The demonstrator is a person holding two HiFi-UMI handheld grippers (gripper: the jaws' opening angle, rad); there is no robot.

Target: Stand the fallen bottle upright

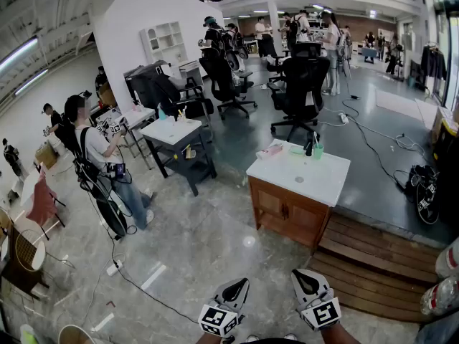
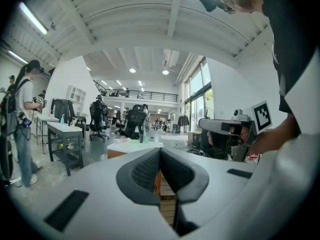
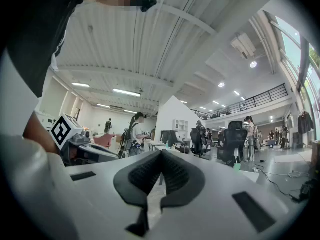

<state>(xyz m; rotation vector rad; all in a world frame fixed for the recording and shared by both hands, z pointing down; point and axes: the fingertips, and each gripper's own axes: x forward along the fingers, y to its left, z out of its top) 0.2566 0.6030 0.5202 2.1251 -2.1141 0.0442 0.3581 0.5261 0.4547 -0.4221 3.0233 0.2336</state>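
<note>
Nearest, at 6 o'clock in the head view, are the left gripper (image 1: 235, 287) and right gripper (image 1: 307, 278), side by side and about level. In each gripper's own view the ribbed pads are pressed together with nothing between them, so both are empty.

Bare floor (image 1: 201, 242) lies ahead of them, with a wood step (image 1: 373, 264) at 2 o'clock.

Beyond that stands the table (image 1: 315, 185), white-topped over a wood cabinet, at 12 o'clock from the right gripper and about 1 o'clock from the left. Both grippers are well apart from it. On its far left part lies a pale, flat thing that I take for the fallen bottle (image 1: 271, 151), though it is too small to be sure. Its long axis seems to run across the view, roughly 8 to 2 o'clock, so it lies broadside to the jaws. It sits between the two grippers' lines, a shade past 12 for the left and a shade before 12 for the right, and neither hand is clearly nearer. A green cup (image 1: 318, 151) and a dark upright thing (image 1: 308, 146) stand just beside each other at the bottle's 3 o'clock.

Farther off are a desk (image 1: 172, 131) at 10 o'clock and office chairs (image 1: 301, 84) at 12.
</note>
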